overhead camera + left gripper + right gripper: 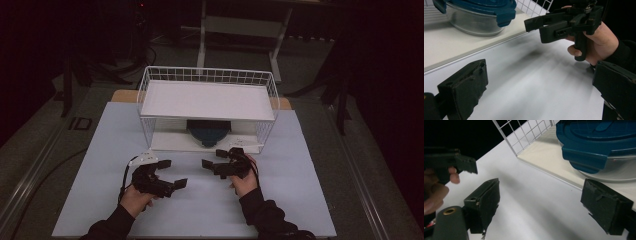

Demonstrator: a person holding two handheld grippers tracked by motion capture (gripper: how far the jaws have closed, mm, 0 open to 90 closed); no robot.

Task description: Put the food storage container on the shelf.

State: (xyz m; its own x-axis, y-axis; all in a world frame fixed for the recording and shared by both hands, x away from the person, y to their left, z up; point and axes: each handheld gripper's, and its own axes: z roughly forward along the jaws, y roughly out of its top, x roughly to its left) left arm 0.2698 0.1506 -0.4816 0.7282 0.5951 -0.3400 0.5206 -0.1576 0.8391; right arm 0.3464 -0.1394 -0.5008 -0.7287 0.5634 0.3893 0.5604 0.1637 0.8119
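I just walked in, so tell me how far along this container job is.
Looks done: the container sits on the rack's lower shelf. In hand: nothing; the right gripper and left gripper are open over the table. Left: apparently only drawing the hands away.

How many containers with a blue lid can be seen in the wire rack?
1. The container with a blue lid stands on the lower shelf of the white wire rack, under the upper shelf. Others could be hidden behind it.
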